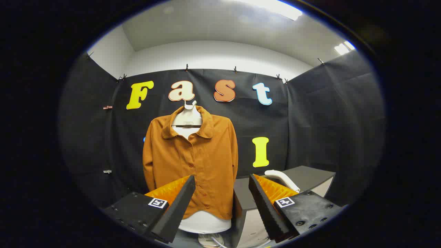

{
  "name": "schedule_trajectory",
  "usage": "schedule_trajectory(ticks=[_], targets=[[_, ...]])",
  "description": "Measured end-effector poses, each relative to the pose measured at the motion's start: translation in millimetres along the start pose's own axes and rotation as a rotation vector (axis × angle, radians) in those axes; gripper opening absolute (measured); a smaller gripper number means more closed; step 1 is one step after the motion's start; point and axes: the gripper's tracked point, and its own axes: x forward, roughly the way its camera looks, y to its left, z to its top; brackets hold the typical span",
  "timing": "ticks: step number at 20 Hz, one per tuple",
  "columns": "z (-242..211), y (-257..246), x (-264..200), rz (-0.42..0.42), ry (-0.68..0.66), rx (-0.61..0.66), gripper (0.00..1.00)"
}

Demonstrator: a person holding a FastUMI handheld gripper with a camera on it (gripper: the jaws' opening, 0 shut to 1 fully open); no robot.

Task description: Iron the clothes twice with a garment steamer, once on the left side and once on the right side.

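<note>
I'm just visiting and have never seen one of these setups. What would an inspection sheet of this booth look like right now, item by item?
Surface: a dark table stands to the right of the garment, beyond the right finger.
Job's things: an orange-brown shirt, buttoned, hangs on a white hanger over a white stand; a white handle, probably the garment steamer, lies on the table.
Clutter: nothing seen.
Gripper: the gripper is open and holds nothing; the shirt's lower part shows between and beyond its fingers.
Cables: a thin pale cord near the foot of the stand, too small to tell what it serves.
Surroundings: black cloth wall clipped up on three sides, white wall and ceiling light above.
</note>
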Motion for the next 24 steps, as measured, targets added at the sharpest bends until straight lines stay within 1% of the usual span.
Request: schedule_trajectory(ticks=[2,3,8,16,19,24], targets=[[-11,-11,4,-0.011,0.046,0.021,0.98],[-13,-11,5,0.000,0.053,0.026,0.98],[0,-19,1,0.005,0.006,-0.001,0.98],[1,-14,1,0.026,0.004,-0.025,0.98],[2,-15,0,0.024,-0.002,-0.020,0.98],[1,-14,-1,-0.003,0.000,-0.025,0.98]])
